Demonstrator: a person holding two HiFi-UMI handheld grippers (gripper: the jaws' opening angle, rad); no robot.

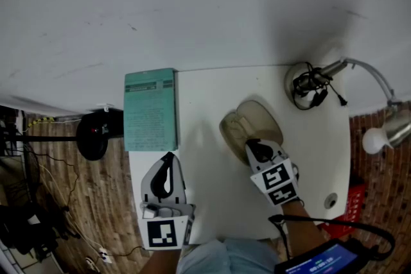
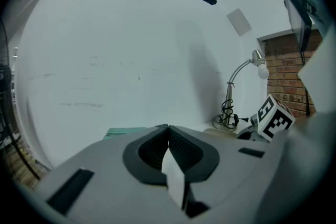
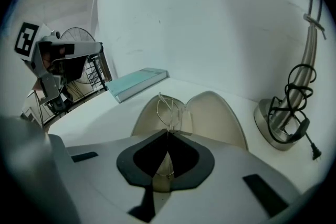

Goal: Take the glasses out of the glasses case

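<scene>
An open beige glasses case (image 1: pixel 257 120) lies on the white table (image 1: pixel 205 157), right of centre. In the right gripper view the case (image 3: pixel 218 113) gapes with thin wire-framed glasses (image 3: pixel 167 105) standing up from its hinge area. My right gripper (image 3: pixel 168 132) reaches into the case from the near side (image 1: pixel 249 144), its jaws closed together on the thin metal frame. My left gripper (image 1: pixel 168 156) hovers over the table's near left part, apart from the case. Its jaws (image 2: pixel 167 127) meet with nothing between them.
A teal book (image 1: pixel 150 109) lies at the table's far left corner. A lamp base with a coiled black cable (image 1: pixel 308 83) stands at the far right, its head (image 1: pixel 385 131) hanging past the right edge. A white wall is behind. A black fan (image 1: pixel 96 131) is on the floor at left.
</scene>
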